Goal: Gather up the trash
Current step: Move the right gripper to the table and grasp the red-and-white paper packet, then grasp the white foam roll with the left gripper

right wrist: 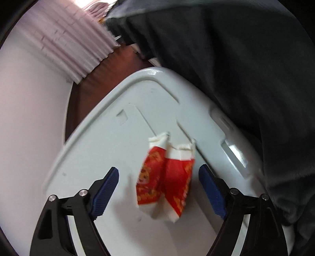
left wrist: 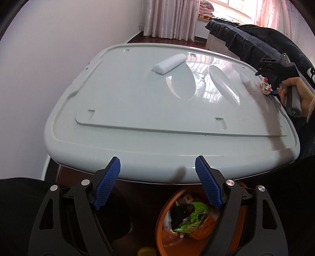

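A crumpled red and white wrapper (right wrist: 166, 177) lies on the pale grey plastic lid (right wrist: 110, 141). My right gripper (right wrist: 159, 175) is open, its blue pads on either side of the wrapper, not touching it. The wrapper (left wrist: 265, 86) and the right gripper (left wrist: 272, 89) also show at the lid's far right edge in the left wrist view. My left gripper (left wrist: 157, 164) is open and empty above the lid's near edge (left wrist: 137, 163). A white foam block (left wrist: 169, 64) lies on the far part of the lid. An orange bin (left wrist: 167, 236) below holds several wrappers.
A dark garment (right wrist: 246, 69) hangs beside the lid on the right. A white wall (left wrist: 49, 49) is at the left and pink curtains (left wrist: 169, 17) at the back. A yellow object (left wrist: 146, 252) lies on the floor next to the bin.
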A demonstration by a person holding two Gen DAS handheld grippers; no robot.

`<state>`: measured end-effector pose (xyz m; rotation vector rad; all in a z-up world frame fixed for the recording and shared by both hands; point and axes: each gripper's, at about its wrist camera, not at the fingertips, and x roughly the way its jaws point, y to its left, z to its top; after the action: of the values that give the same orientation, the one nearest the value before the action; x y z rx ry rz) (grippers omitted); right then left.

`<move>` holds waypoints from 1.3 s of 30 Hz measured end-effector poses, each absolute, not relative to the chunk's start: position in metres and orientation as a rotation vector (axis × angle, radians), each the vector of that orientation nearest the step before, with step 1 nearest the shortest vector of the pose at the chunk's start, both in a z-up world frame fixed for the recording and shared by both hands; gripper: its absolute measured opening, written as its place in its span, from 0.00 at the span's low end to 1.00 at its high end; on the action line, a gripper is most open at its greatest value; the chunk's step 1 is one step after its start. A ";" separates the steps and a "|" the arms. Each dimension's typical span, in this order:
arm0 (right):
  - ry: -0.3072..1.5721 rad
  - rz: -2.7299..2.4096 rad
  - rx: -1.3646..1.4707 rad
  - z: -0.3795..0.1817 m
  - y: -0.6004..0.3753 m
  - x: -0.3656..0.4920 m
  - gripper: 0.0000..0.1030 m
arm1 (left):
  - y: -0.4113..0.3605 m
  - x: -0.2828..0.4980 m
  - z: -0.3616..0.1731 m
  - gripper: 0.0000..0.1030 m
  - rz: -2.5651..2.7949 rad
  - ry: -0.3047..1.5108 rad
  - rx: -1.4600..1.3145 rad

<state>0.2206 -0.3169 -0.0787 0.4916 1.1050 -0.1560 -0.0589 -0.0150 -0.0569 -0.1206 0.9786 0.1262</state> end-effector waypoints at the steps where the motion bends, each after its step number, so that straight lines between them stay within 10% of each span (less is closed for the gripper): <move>1: 1.117 -0.178 0.401 -0.079 -0.307 0.222 0.73 | -0.014 -0.060 -0.058 0.75 0.130 0.981 -0.125; 7: 1.094 -0.167 0.358 -0.079 -0.313 0.211 0.29 | -0.014 -0.063 -0.056 0.74 0.147 0.972 -0.125; 39: 0.976 0.326 0.543 -0.012 -0.256 0.111 0.32 | 0.007 0.211 -0.079 0.68 -0.240 1.018 0.175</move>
<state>0.1114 -0.2563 -0.0124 0.5426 0.9762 0.3260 0.2108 0.0074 -0.0795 0.1747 1.0180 -0.2403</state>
